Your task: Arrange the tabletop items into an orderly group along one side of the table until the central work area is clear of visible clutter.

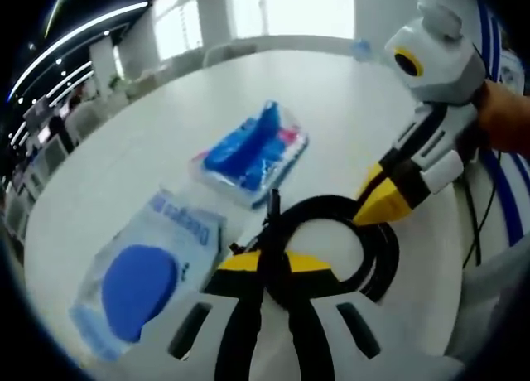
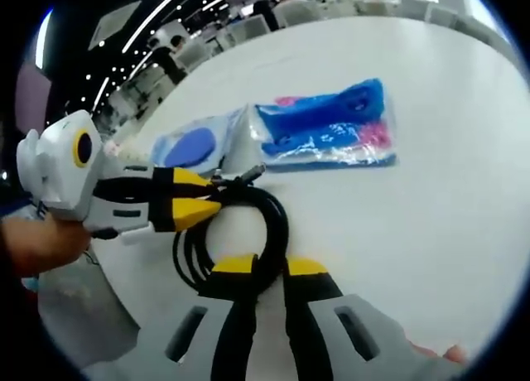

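Left gripper view | both hand-held grippers pinch cable coil (image 1: pixel 331 240); blue packets (image 1: pixel 248 153) beyond

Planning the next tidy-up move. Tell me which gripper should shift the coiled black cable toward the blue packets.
Either, slightly left. Both the left gripper and right gripper are shut on the black cable. The packets lie just beyond the left's jaws; moving both together would keep the coil tidy.

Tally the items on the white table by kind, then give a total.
Coiled black cable: 1
Clear packets with blue contents: 2, the round blue pad packet and the blue and pink packet
Total: 3
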Tool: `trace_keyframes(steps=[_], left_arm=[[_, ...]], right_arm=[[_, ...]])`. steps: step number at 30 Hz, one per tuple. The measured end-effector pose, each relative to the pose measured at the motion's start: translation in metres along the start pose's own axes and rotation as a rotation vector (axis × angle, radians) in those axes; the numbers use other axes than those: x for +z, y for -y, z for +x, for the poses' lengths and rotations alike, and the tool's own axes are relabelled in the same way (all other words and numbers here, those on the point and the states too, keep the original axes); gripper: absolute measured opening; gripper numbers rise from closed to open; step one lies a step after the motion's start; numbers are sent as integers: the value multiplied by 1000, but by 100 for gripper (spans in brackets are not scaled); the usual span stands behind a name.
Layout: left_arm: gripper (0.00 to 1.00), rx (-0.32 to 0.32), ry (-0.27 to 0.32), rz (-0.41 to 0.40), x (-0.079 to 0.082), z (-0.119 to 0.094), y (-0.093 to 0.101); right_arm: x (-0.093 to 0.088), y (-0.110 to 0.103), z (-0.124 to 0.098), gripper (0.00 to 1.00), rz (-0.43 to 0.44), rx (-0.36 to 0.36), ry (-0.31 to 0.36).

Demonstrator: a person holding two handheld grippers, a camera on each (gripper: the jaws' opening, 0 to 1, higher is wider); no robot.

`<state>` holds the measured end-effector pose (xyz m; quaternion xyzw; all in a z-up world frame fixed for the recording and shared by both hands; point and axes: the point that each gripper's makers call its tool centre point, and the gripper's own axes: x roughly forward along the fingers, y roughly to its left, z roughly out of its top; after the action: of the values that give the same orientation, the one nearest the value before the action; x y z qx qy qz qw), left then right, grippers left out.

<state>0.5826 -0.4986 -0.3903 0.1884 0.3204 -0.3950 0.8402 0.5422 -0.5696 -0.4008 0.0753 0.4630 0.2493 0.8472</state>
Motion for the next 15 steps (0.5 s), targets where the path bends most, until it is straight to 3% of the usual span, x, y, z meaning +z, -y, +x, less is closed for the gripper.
trace_keyframes(steps=[15], left_arm=[[13,-4,35,-39,9,-5,0]], right_arm=[[1,0,1,11,0,-6,1]])
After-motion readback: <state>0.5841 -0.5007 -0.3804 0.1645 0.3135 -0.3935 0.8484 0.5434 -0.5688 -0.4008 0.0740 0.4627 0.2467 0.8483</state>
